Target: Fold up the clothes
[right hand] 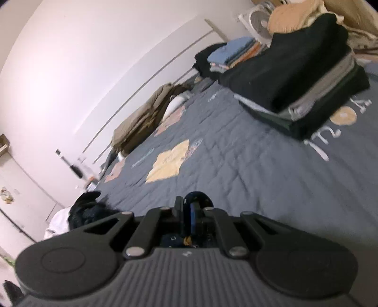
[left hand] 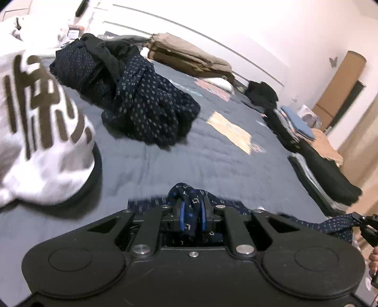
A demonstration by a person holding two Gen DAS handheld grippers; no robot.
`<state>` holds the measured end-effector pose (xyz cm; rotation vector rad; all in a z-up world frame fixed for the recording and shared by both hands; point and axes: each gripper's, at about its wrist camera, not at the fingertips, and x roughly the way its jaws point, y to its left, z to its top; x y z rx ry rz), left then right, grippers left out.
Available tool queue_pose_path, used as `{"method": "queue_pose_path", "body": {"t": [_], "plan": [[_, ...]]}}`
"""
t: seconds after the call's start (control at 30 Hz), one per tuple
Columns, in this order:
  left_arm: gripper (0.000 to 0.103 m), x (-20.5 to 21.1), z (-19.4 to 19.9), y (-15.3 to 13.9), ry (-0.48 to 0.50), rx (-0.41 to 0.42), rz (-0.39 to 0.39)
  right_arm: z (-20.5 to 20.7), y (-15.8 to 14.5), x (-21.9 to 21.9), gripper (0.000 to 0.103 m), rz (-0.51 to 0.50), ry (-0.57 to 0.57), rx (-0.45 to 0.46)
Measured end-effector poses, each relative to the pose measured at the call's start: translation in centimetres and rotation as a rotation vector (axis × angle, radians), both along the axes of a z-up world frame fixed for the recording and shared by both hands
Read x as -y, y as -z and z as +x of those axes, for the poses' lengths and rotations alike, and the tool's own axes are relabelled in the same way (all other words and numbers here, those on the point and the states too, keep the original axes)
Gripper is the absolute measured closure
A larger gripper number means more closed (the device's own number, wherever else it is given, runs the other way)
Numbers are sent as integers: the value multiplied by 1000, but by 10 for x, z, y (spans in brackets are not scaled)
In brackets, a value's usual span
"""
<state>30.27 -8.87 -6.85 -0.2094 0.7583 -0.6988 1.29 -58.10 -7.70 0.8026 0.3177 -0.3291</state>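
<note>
- Left wrist view: the left gripper [left hand: 192, 212] is nearly closed, its blue pads pinching a bunched edge of a navy patterned garment [left hand: 189, 197] that rises between the fingers.
- From there the same cloth runs to the lower right edge of this view, where the right gripper [left hand: 368, 226] grips its other end; part of a hand [left hand: 373, 262] shows below it.
- Only this view shows a crumpled heap of dark dotted clothing [left hand: 132, 94] lying on the grey quilt [left hand: 189, 155], well ahead of the gripper.
- Only here too, a white garment with brown lettering [left hand: 40, 118] fills the left side.
- A row of folded stacks [left hand: 314, 153] lines the quilt's right edge, and tan folded bedding [left hand: 189, 56] lies by the far wall.
- Right wrist view: the right gripper [right hand: 192, 212] is closed almost fully; a scrap of navy cloth shows low between the fingers, the rest hidden beneath the body.
- This view shows the folded stacks [right hand: 295, 78] closer, black and grey layers with a blue piece behind.
- Only this view shows a white fan [right hand: 258, 22] beyond the stacks.
- The dark heap appears only as a blurred edge at lower left.
</note>
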Motion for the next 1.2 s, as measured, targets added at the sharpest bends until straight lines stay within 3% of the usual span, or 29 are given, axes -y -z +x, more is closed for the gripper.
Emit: {"method": "queue_pose_path", "body": {"t": [0.07, 0.13, 0.17, 0.23, 0.27, 0.3, 0.37, 0.43, 0.63, 0.83, 0.93, 1.2], "plan": [[89, 8, 9, 5, -19, 4, 9, 17, 9, 6, 97, -17, 10, -11], [80, 16, 16, 14, -56, -14, 38, 31, 18, 5, 95, -101, 10, -91], [58, 17, 16, 19, -93, -28, 63, 36, 22, 3, 94, -160, 16, -139], [34, 7, 5, 22, -164, -2, 78, 29, 27, -1, 92, -196, 25, -197], [29, -1, -4, 21, -185, 27, 70, 22, 29, -1, 89, -186, 34, -212], [29, -10, -13, 20, -194, 44, 66, 15, 30, -1, 84, -178, 47, -224], [29, -27, -31, 15, -196, 61, 58, -10, 25, -7, 51, -197, 113, -229], [29, -44, -56, 11, -176, 46, 21, -33, 18, -11, 45, -221, 128, -239], [25, -72, -143, 5, -107, 29, -40, -98, 5, -49, 45, -168, 90, -262], [23, -85, -210, 18, -156, -48, -131, -159, 18, -117, 44, -32, 72, -240], [22, -86, -216, 33, -195, -114, -148, -180, 36, -135, 43, 65, 105, -233], [23, -91, -198, 74, -286, -244, -258, -177, 76, -144, 43, 287, 104, -165]]}}
